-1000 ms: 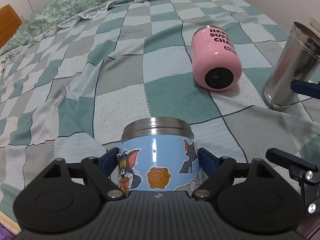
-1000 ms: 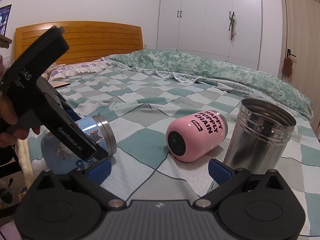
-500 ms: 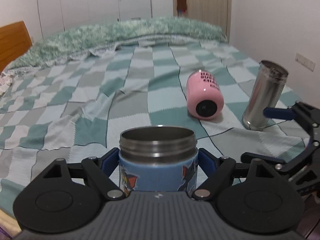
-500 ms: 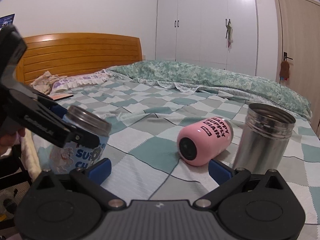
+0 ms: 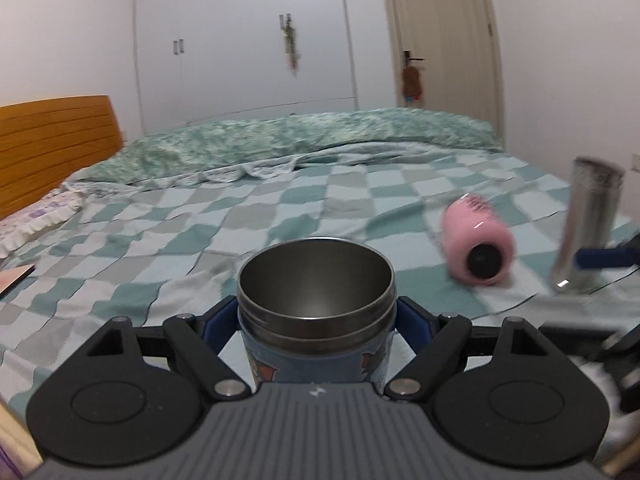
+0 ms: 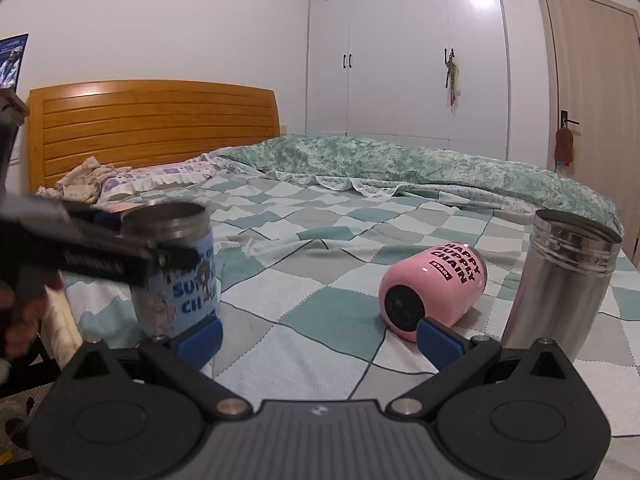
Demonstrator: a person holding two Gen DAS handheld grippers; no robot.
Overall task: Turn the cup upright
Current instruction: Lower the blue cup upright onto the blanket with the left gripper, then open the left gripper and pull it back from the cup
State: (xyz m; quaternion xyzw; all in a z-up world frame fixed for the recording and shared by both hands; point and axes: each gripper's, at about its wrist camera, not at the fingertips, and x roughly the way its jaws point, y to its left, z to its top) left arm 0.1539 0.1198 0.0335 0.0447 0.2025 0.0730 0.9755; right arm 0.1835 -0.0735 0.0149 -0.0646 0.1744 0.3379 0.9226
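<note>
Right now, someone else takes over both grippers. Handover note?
Left gripper: shut on the blue cartoon cup, mouth up, roughly upright, near the bed's front edge. Whether its base touches the checkered blanket is unclear.
Right gripper: open, holding nothing, low over the blanket, facing the pink cup.
Pink cup lies on its side, base toward the right wrist camera. Steel tumbler stands upright beside it.
Done: blue cup turned upright.
Left: set it down, release; pink cup unflipped.

The pink cup (image 6: 434, 289) lying on its side reads "HAPPY SUPPLY CHAIN", while the blue cartoon cup (image 6: 176, 276) shows only "SU" and "CH".
</note>
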